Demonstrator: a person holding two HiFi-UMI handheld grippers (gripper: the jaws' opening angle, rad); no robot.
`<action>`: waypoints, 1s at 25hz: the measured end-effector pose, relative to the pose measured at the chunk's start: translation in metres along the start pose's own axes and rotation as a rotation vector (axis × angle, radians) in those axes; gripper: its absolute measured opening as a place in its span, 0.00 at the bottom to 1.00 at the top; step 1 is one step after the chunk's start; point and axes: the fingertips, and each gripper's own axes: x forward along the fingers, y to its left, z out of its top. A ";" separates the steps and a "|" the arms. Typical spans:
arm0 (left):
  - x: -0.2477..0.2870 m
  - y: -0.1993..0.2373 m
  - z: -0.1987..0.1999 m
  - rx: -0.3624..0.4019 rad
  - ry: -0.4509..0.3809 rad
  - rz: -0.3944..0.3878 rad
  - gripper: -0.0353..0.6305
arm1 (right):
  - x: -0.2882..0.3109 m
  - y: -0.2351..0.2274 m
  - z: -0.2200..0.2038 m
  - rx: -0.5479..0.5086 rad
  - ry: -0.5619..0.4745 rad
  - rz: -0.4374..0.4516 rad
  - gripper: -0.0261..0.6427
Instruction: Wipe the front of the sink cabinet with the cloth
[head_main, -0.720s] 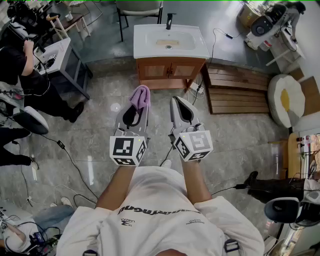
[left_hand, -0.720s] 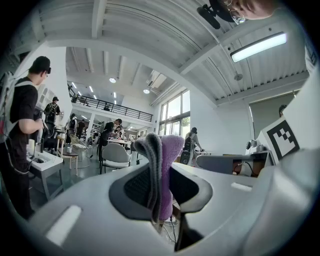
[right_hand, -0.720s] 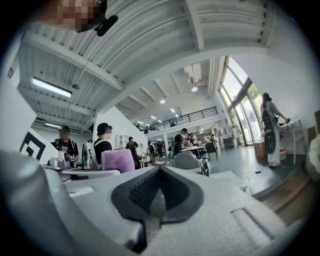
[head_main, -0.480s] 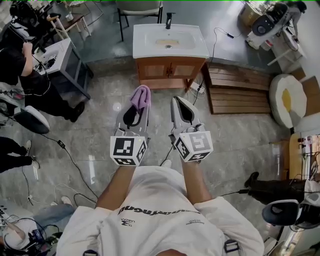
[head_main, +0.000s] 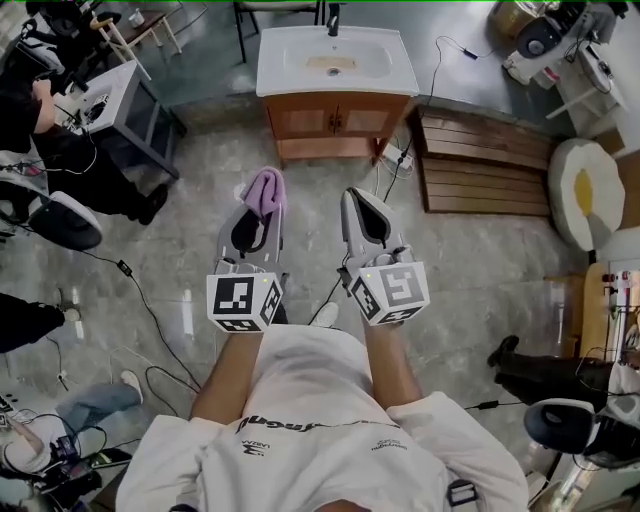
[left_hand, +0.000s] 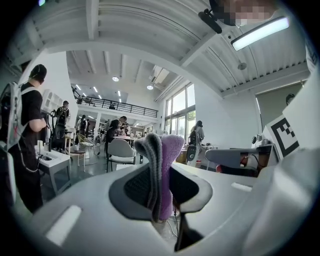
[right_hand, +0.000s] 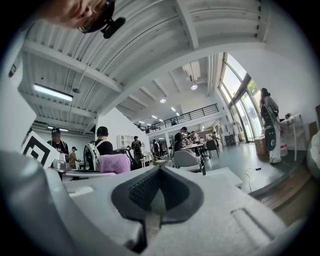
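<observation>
The left gripper's (head_main: 256, 212) jaws are closed tight on a folded cloth (left_hand: 161, 167), purple on one face and grey on the other. The fold stands upright in the narrow gap between the dark ribbed pads, and its rounded top sticks out past the jaw tips. In the head view the cloth shows as a purple tuft at the front end of that gripper, hanging over the floor (head_main: 470, 270) and touching nothing else.

The right gripper's (right_hand: 158, 172) jaws are brought together with nothing between them; only a thin seam shows where the pads meet. From its camera the purple cloth appears off to the left, level with the jaw tips.

Both grippers are held side by side, near each other but apart, in front of the person's white T-shirt (head_main: 310, 390). Their marker cubes are nearest the body and their jaws point forward.

Ahead of them, well apart across grey stone tiles, stands the wooden sink cabinet (head_main: 335, 120). Its two front doors are shut, and a white basin (head_main: 335, 62) with a dark tap (head_main: 331, 18) sits on top. The cloth is not in contact with the cabinet front. A white power strip (head_main: 398, 156) lies just beside the cabinet's right foot, and a slatted wooden platform (head_main: 490, 165) lies on the floor to its right.
</observation>
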 end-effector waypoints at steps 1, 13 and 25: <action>0.002 0.001 -0.005 -0.003 0.011 0.006 0.18 | 0.001 -0.005 -0.004 0.005 0.008 -0.001 0.04; 0.102 0.045 -0.027 -0.055 0.045 -0.028 0.18 | 0.089 -0.051 -0.029 -0.018 0.067 -0.039 0.04; 0.231 0.129 -0.007 -0.052 0.060 -0.094 0.18 | 0.232 -0.093 -0.028 -0.031 0.075 -0.132 0.04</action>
